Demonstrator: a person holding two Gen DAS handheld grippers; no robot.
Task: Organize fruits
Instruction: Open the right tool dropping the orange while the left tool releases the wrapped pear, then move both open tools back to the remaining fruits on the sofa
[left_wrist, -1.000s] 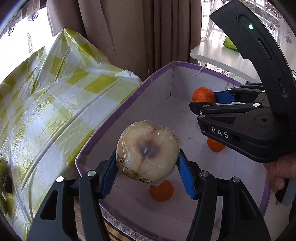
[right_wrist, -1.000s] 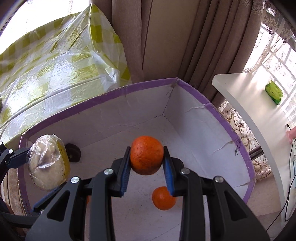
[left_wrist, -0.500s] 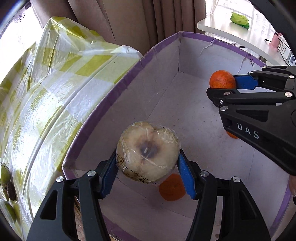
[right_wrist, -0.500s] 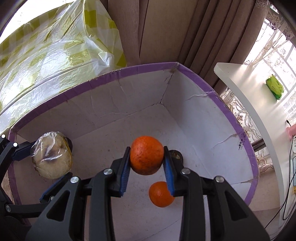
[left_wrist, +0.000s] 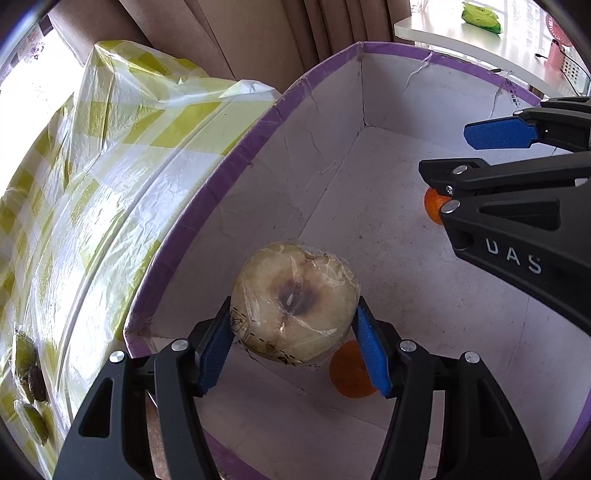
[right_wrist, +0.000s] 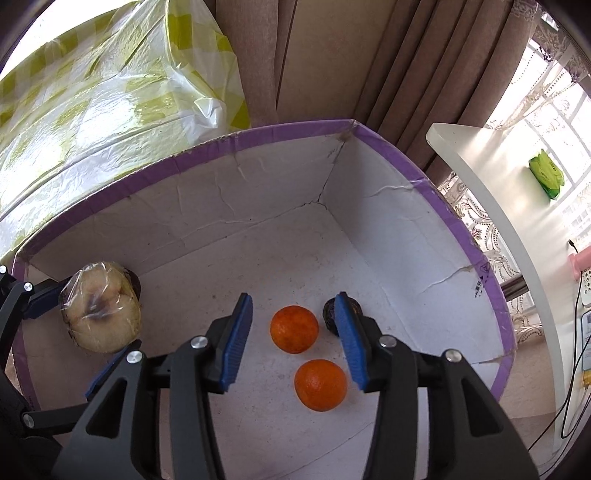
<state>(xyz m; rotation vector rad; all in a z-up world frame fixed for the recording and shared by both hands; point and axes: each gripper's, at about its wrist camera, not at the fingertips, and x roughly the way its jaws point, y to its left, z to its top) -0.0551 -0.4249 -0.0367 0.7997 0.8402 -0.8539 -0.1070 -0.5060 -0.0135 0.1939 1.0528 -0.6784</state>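
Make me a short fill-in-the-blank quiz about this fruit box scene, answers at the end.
1. The left claw is shut on the plastic-wrapped ____.
2. The right claw is ____ and holds nothing.
3. On the floor of the purple-rimmed box, the right wrist view shows ____ oranges.

Answers: apple; open; two

Daylight, bright, from window (right_wrist: 561, 110) at right; panes blown out. Second overexposed patch upper left. Glare on plastic table cover (left_wrist: 92, 184). Soft shadows inside white box (right_wrist: 399, 229). Sharp focus; strong fisheye bending, dark vignette at corners.
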